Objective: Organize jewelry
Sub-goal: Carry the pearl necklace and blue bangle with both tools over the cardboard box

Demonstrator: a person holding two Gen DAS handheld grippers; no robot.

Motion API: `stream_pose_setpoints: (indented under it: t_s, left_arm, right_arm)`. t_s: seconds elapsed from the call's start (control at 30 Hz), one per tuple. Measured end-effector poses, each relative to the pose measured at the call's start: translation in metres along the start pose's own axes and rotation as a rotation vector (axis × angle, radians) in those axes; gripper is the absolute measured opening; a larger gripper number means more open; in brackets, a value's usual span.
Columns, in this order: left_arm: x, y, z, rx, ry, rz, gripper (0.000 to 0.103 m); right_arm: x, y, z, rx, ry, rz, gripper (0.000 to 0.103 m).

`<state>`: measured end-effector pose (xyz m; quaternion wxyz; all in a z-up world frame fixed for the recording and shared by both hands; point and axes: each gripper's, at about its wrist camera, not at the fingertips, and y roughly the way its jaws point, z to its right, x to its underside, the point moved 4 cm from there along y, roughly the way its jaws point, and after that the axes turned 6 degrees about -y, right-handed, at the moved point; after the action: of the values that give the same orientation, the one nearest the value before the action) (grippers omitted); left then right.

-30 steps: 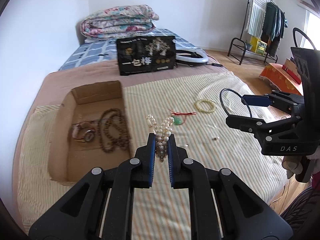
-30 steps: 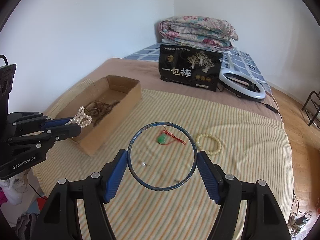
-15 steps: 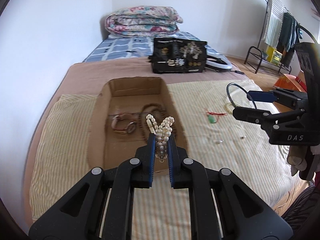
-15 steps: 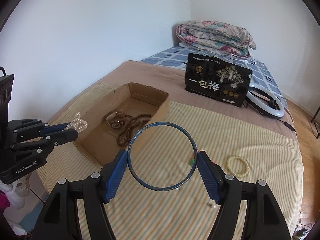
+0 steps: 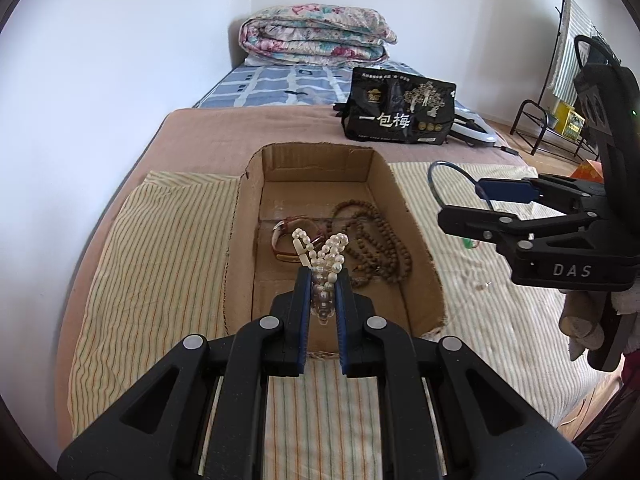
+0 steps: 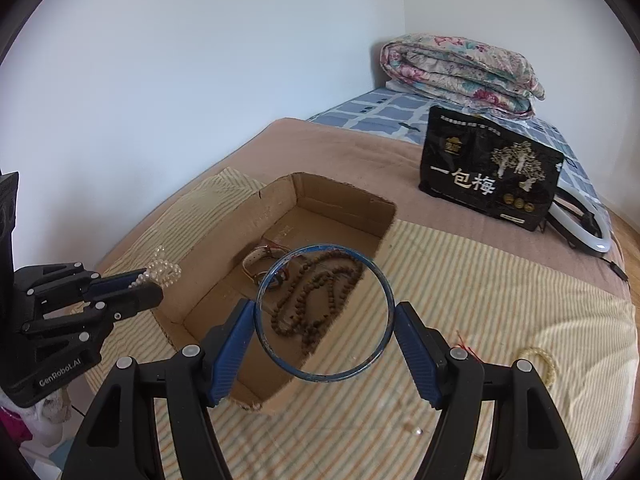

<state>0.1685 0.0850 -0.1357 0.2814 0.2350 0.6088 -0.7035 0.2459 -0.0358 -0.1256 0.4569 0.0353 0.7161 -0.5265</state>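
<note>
1. We hold the pearl strand (image 5: 324,264) bunched between the pads of our left gripper (image 5: 324,296), which is clamped tight on it; its loose loops stick up past the fingertips.
2. We hold the blue bangle (image 6: 324,314) across the fingers of our right gripper (image 6: 324,320), pinched at its two sides with the jaws standing wide, so the ring faces the camera like a hoop.
3. The cardboard box (image 5: 420,240) lies straight ahead of the left gripper, its long axis running away from us along the line the fingers point. The near wall sits just below the pearls, so we judge the strand to be at or just over the near end of the box.
4. From the right wrist view the box (image 6: 224,240) lies ahead and to the left; the bangle overlaps its near right corner in the picture, but we cannot tell whether it is truly above the opening.
5. Inside the box rest a brown bead necklace (image 5: 376,240) and a watch (image 5: 282,236), side by side toward the middle; the near end of the floor is bare.
6. We judge the left hand to be nearer the drop: it needs only a short push forward and a release, aiming short of the beads to avoid tangling.
7. Further out on the striped cloth (image 6: 480,280) of the bed, a pale bead bracelet (image 6: 540,360) and a red cord (image 6: 466,342) are not yet gathered.
</note>
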Motion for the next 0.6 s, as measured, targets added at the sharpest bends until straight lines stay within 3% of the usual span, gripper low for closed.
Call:
stream_pose_setpoints:
  t_s: [0.6]
  left_arm:
    - [0.001, 0.024, -0.013, -0.007, -0.021, -0.033, 0.01]
  right_arm:
    - [-0.012, 0.052, -0.01, -0.037, 0.022, -0.021, 0.073]
